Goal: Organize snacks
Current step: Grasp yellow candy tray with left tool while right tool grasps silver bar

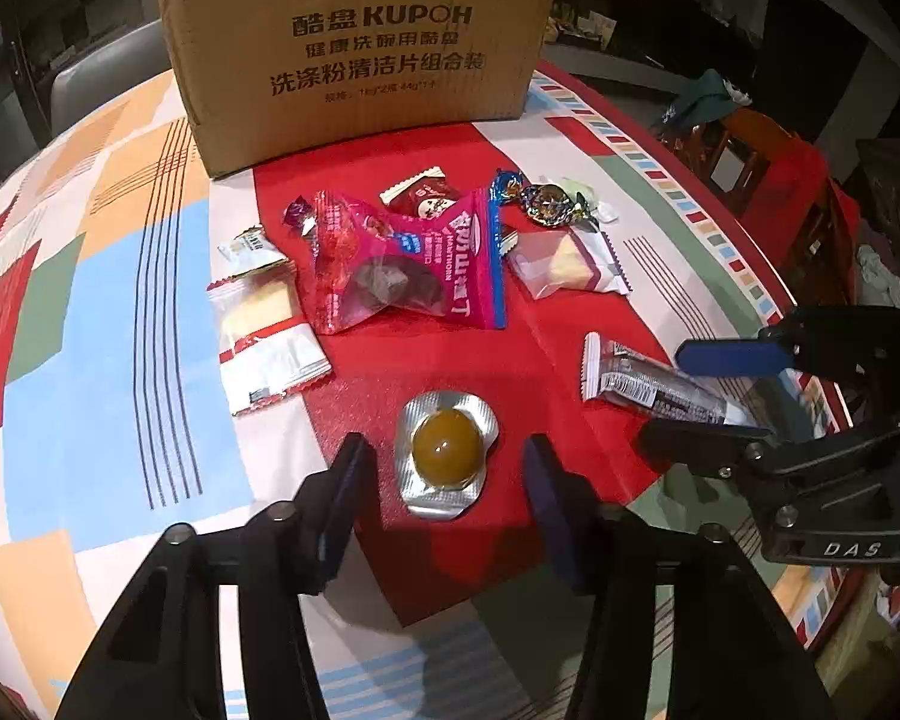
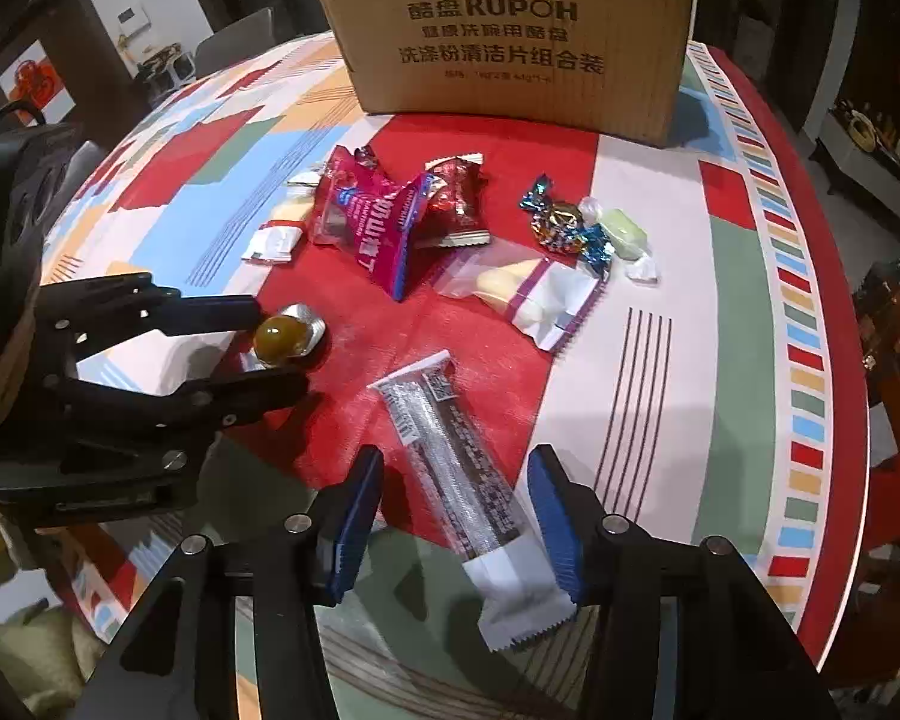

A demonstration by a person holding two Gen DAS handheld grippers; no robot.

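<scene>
The left hand-held gripper (image 1: pixel 444 480) is hovering low with fingers spread apart, straddling the jelly cup (image 1: pixel 447 456) on the desk (image 1: pixel 90 300). The right hand-held gripper (image 2: pixel 456 516) is likewise gaping around the bar (image 2: pixel 462 480), seemingly not touching it. Beyond, the pink bag (image 1: pixel 402 264) and candies (image 1: pixel 546 201) are lying before the box (image 1: pixel 360 42).

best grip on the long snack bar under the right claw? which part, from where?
Take the snack bar across its narrow width at mid-length, from above. It lies flat on the table, its long axis running between the right claw's open fingers, which already straddle it. Avoid the flat crimped white end: thin and floppy.
</scene>
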